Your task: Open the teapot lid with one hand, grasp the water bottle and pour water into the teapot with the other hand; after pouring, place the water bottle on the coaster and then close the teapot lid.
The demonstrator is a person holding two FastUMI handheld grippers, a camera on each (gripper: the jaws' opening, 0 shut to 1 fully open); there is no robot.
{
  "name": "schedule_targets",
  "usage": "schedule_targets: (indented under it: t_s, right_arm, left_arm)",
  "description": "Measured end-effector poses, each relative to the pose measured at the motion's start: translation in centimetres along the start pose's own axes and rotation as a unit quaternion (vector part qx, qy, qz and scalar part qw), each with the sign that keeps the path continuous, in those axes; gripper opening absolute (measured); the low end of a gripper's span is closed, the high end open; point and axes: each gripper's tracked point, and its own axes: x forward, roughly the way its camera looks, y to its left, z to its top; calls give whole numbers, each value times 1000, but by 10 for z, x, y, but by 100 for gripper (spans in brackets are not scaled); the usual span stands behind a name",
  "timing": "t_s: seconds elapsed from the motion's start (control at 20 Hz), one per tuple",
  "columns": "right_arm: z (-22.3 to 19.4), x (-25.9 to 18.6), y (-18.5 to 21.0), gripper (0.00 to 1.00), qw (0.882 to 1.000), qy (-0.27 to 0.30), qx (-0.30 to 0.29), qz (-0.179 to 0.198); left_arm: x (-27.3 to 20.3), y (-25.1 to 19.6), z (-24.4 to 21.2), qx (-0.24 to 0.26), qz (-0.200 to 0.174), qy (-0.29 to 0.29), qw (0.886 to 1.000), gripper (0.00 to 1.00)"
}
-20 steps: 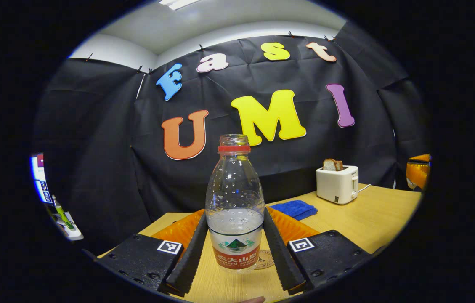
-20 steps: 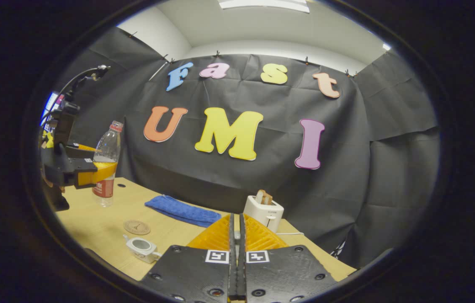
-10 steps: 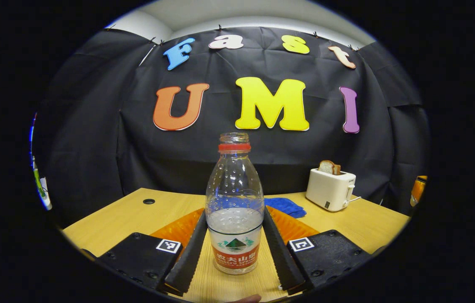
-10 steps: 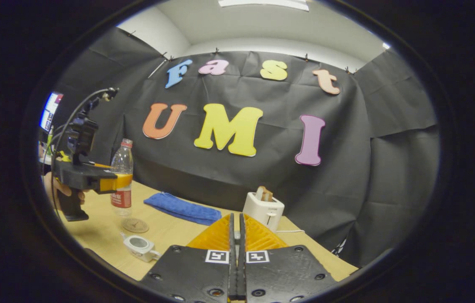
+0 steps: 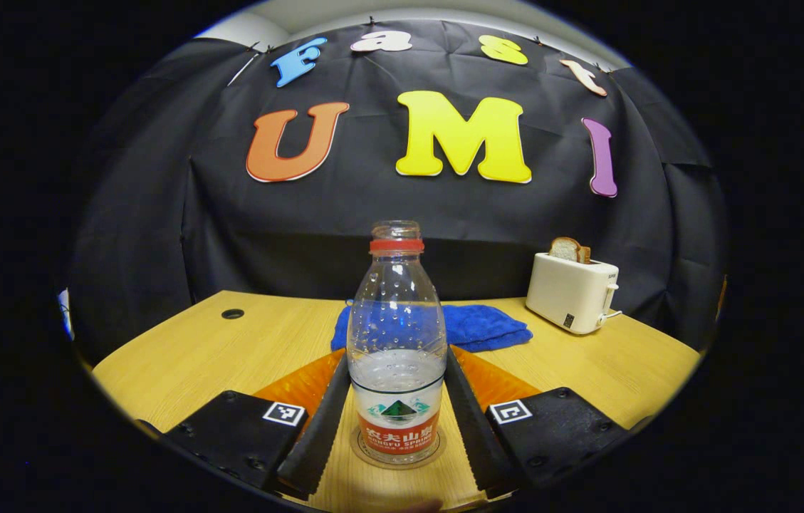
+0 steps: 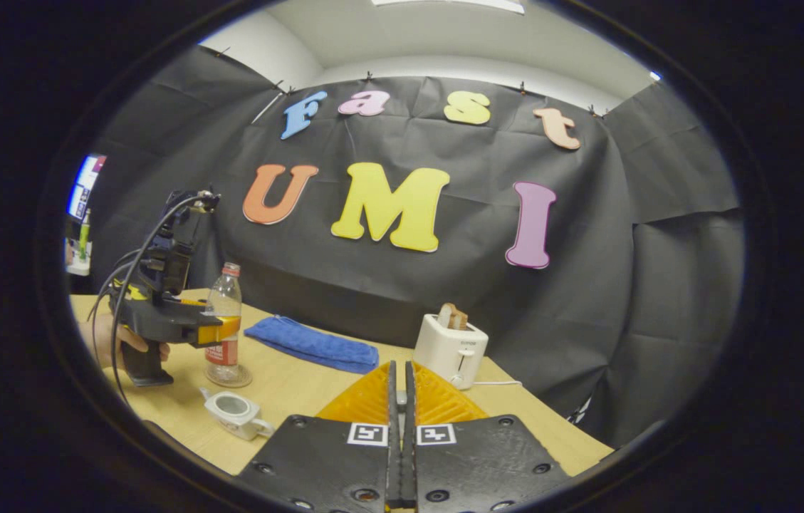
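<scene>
- You have 1 water bottle (image 5: 396, 342) between the fingers of your left gripper (image 5: 396, 417), both fingers pressed against its lower sides; it stands upright, uncapped, with its base on the 1 round coaster (image 5: 397, 457).
- In the right gripper view that same bottle (image 6: 224, 324) stands on the coaster (image 6: 228, 376) near the table's left end, with the left gripper (image 6: 220, 330) clamped around its lower half and a hand (image 6: 111, 342) on the grip behind it.
- Your right gripper (image 6: 399, 427) has its 2 fingers pressed flat together; whether the lid sits between them I cannot tell.
- 1 white teapot (image 6: 234, 413) sits lidless on the table (image 6: 302, 385), just in front of the coaster and apart from it, its round mouth open upward.
- Also counted: 1 blue towel (image 5: 476, 326) lying behind the bottle, and 1 white toaster (image 5: 572, 292) with bread (image 5: 569, 249) sticking up from its slot, far right near the wall.
- The bottle carries a red band with white writing and a green mountain mark above it; I leave the wording unread. The toaster has small dark lettering, too small to read.
- Bare wood lies to the bottle's left, with 1 round cable hole (image 5: 233, 313) near the back edge. The teapot sits close to the near table edge.
</scene>
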Motion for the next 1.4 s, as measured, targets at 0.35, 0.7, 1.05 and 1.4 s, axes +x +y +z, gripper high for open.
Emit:
schedule_targets:
  t_s: [0.35, 0.7, 1.05, 1.4]
  right_arm:
    - [-5, 4, 8, 0, 1000, 4, -9, 6]
    - [-6, 2, 11, 0, 1000, 4, -13, 8]
    - [-7, 3, 15, 0, 1000, 7, -12, 11]
    - [-6, 1, 20, 0, 1000, 5, -16, 15]
  left_arm:
    - [-5, -2, -2, 5, -1, -10, 1000, 81]
    - [-8, -7, -16, -3, -3, 17, 1000, 83]
    - [-14, -9, 2, 19, -3, -8, 1000, 89]
    - [-22, -12, 5, 24, -12, -6, 1000, 96]
